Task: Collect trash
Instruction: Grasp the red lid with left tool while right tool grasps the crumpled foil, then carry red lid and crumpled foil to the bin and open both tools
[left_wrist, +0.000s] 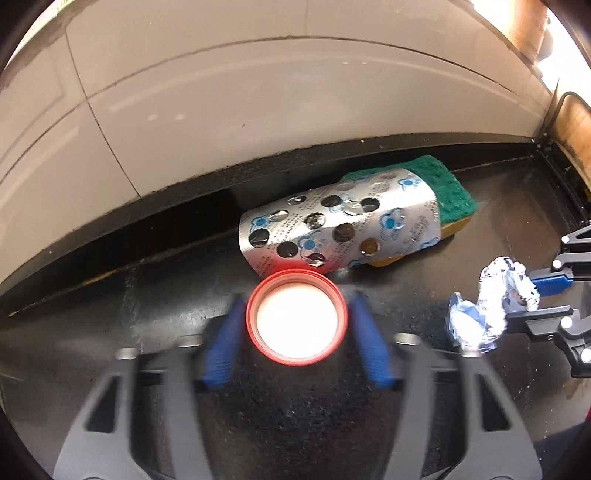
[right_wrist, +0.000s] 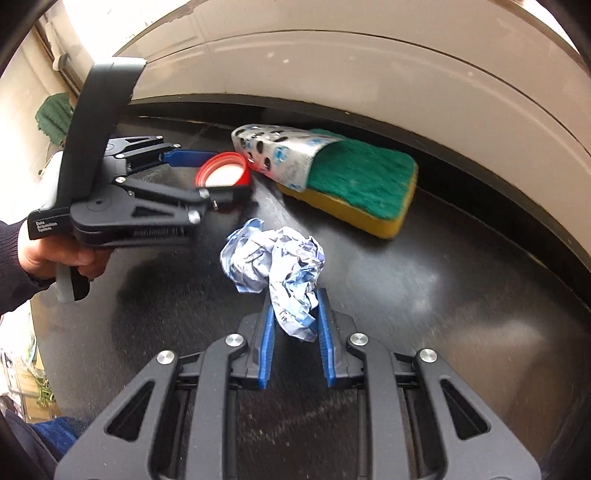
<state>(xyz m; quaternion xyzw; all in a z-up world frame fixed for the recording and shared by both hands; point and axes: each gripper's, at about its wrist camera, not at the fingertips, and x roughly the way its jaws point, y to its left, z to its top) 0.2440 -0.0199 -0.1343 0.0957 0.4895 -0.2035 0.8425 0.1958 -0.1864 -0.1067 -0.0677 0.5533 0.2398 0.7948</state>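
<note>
**A:** On the dark countertop (right_wrist: 424, 295), where does each piece of trash sit?

**B:** The red cap (left_wrist: 297, 316) lies open side up between the left gripper (left_wrist: 297, 312) fingers, which stand apart around it with gaps on both sides. The right gripper (right_wrist: 295, 314) is clamped on the crumpled wrapper (right_wrist: 275, 264).

**A:** How to close well on the cap?

**B:** I'd centre it, then squeeze evenly across the rim; it looks slick and may skate off toward 12 o'clock, where the blister pack (left_wrist: 332, 225) leans on the sponge (left_wrist: 439, 192).

**A:** Any containers?

**B:** No bin shows. The cap holds nothing I can make out; its inside is glare-white.
</note>
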